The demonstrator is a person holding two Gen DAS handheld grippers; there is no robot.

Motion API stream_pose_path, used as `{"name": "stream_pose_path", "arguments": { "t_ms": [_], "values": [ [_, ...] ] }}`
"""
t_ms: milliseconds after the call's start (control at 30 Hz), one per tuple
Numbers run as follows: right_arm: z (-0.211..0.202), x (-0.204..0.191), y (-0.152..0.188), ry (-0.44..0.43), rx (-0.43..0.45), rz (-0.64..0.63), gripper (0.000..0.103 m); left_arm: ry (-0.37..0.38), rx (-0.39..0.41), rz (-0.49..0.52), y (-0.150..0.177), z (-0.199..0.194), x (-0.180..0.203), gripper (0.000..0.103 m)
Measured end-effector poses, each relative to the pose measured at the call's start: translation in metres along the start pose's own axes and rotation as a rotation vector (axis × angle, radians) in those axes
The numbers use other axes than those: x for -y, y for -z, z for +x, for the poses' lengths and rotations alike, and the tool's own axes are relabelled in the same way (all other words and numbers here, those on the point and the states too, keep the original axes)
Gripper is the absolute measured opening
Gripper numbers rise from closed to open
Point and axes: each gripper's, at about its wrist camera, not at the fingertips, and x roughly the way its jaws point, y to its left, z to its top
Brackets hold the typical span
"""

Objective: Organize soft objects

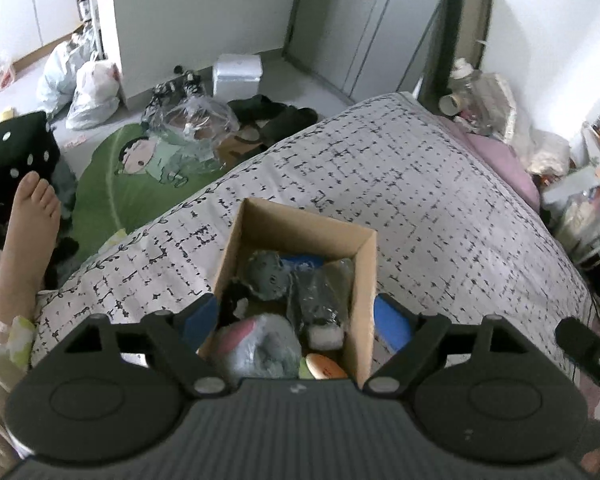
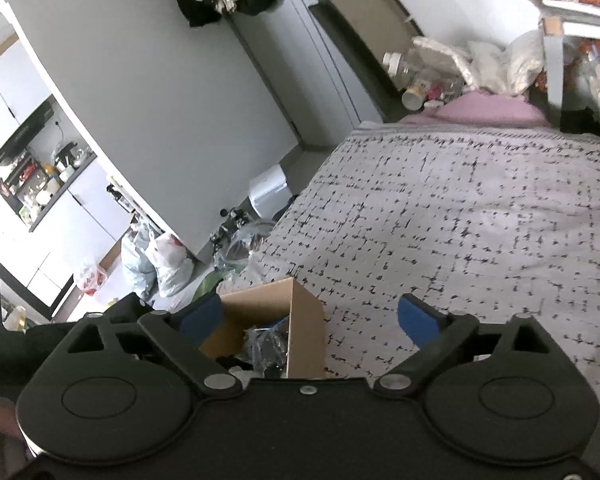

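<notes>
An open cardboard box [image 1: 365, 280] stands on the bed's patterned quilt [image 1: 440, 200]. Inside it lie a grey plush [image 1: 266, 276], a blue soft item [image 1: 300, 262], a dark item in clear wrap [image 1: 324, 296], a grey and pink plush in plastic [image 1: 260, 344] and an orange piece [image 1: 325, 366]. My left gripper [image 1: 296, 318] hovers over the box, open, its blue pads [image 1: 392, 326] outside the box walls and holding nothing. In the right wrist view my right gripper [image 2: 310, 318] is open and empty, with the box [image 2: 305, 332] under its left half.
The bed's edge runs along the left, with a green rug [image 1: 108, 192], plastic bags [image 1: 88, 92] and a white bin [image 1: 238, 76] on the floor. A person's bare foot [image 1: 30, 216] rests at the left. A pink pillow [image 2: 488, 110] and clutter sit at the far end.
</notes>
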Motion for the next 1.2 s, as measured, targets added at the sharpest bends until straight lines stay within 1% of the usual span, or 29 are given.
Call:
{"name": "stream_pose_path", "arguments": {
  "t_ms": [67, 100, 133, 267, 300, 333, 467, 567, 667, 833, 900, 1000, 1100, 1200],
  "values": [
    [-0.011, 0.003, 0.0, 0.006, 0.018, -0.005, 0.1, 0.012, 0.01, 0.014, 0.005, -0.008, 0.004, 0.084],
    [-0.016, 0.004, -0.001, 0.01, 0.025, -0.012, 0.102, 0.018, 0.011, 0.015, 0.007, -0.012, 0.005, 0.086],
    [-0.021, 0.005, -0.002, 0.015, 0.035, -0.022, 0.103, 0.024, 0.011, 0.019, 0.01, -0.015, 0.007, 0.09],
    [-0.04, 0.009, -0.007, 0.043, 0.067, -0.074, 0.103, 0.036, 0.027, 0.042, 0.02, -0.026, 0.015, 0.093],
    [-0.044, 0.011, -0.009, 0.042, 0.068, -0.077, 0.103, 0.041, 0.028, 0.045, 0.023, -0.028, 0.016, 0.095],
    [-0.049, 0.013, -0.009, 0.035, 0.067, -0.079, 0.103, 0.046, 0.031, 0.046, 0.026, -0.031, 0.018, 0.099],
    [-0.064, 0.021, -0.008, 0.042, 0.07, -0.063, 0.103, 0.055, 0.042, 0.075, 0.039, -0.043, 0.025, 0.102],
    [-0.074, 0.027, -0.004, 0.053, 0.067, -0.064, 0.103, 0.059, 0.057, 0.094, 0.047, -0.054, 0.029, 0.102],
    [-0.086, 0.027, 0.001, 0.066, 0.073, -0.101, 0.103, 0.065, 0.076, 0.108, 0.055, -0.065, 0.031, 0.103],
    [-0.107, 0.027, 0.006, 0.074, 0.1, -0.124, 0.103, 0.093, 0.116, 0.125, 0.069, -0.084, 0.036, 0.103],
    [-0.115, 0.027, 0.008, 0.075, 0.107, -0.127, 0.103, 0.087, 0.129, 0.133, 0.074, -0.09, 0.039, 0.103],
    [-0.124, 0.029, 0.012, 0.074, 0.111, -0.13, 0.103, 0.114, 0.127, 0.117, 0.08, -0.1, 0.041, 0.103],
    [-0.13, 0.03, 0.015, 0.078, 0.104, -0.127, 0.103, 0.114, 0.155, 0.135, 0.086, -0.113, 0.045, 0.103],
    [-0.136, 0.028, 0.019, 0.088, 0.092, -0.146, 0.103, 0.145, 0.164, 0.12, 0.092, -0.123, 0.045, 0.103]
  ]
}}
